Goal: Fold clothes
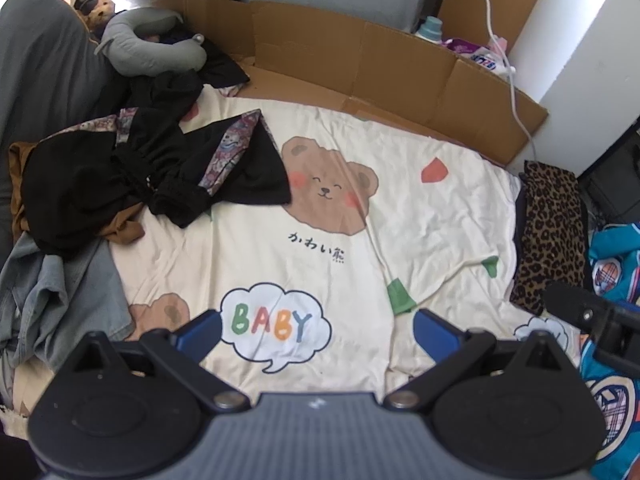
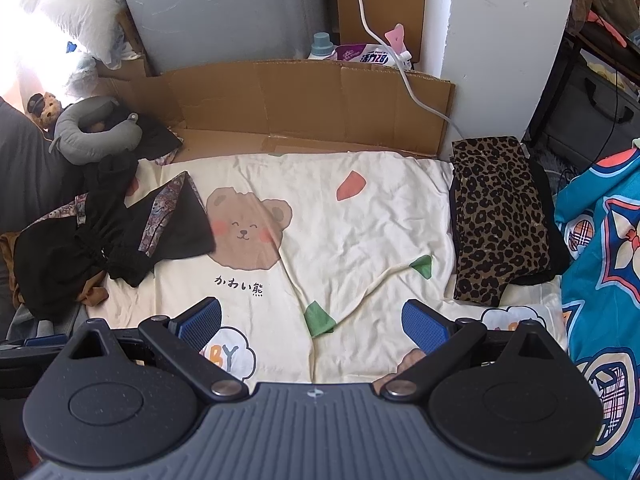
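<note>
- While both tongs, left [image 1: 316, 330] and right [image 2: 312, 322], hover wide open (holding nothing), one grab at the black pile [image 1: 132, 184] could drag several tangled garments together.
- Folded leopard piece [image 2: 500, 220] sits at the bed's edge; a careless sweep could knock it off.

A bed covered by a cream bear-print sheet [image 2: 360, 232] carries the clothes. A heap of black garments [image 2: 100, 232] lies rumpled at its left side, over a brown piece and beside grey denim [image 1: 60, 292]. A folded leopard-print garment [image 2: 500, 220] rests flat at the right edge, on a black folded piece.
</note>
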`<state>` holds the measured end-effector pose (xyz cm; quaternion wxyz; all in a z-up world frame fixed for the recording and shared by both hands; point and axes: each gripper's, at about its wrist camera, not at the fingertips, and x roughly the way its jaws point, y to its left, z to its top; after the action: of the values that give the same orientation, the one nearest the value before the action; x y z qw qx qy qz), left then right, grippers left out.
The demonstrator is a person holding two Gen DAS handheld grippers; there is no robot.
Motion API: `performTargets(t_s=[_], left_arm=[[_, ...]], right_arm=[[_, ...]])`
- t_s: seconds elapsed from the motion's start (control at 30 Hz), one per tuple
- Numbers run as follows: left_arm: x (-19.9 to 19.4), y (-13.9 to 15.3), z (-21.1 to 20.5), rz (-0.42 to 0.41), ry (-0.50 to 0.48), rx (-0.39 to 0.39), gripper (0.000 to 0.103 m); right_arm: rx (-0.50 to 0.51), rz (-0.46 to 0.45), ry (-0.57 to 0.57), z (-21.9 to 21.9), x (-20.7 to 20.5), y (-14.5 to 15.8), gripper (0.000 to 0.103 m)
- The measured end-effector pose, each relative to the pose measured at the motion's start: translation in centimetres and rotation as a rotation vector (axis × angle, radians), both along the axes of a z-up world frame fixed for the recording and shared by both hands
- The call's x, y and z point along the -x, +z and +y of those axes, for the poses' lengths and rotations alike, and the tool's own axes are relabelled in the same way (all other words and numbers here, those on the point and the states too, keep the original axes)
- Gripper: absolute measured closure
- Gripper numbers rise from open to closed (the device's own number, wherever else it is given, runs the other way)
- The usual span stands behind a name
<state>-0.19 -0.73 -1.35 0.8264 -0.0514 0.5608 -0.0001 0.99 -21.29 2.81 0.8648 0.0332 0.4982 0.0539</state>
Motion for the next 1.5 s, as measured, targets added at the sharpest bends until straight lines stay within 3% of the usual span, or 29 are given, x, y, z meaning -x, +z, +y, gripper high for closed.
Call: performTargets(t_s=[1.2,1.5], left_arm=[[0.7,0.2,-0.4,0.033,0.036,0.023,0.000],[0.5,0.8,-0.4,0.042,0.020,-0.011,0.000]], right_arm=[[-0.016,-0.021,0.003,0.3,-0.1,0.6,0.003],[-0.020,-0.038,0.009,0.6,-0.1,1.2,0.003]])
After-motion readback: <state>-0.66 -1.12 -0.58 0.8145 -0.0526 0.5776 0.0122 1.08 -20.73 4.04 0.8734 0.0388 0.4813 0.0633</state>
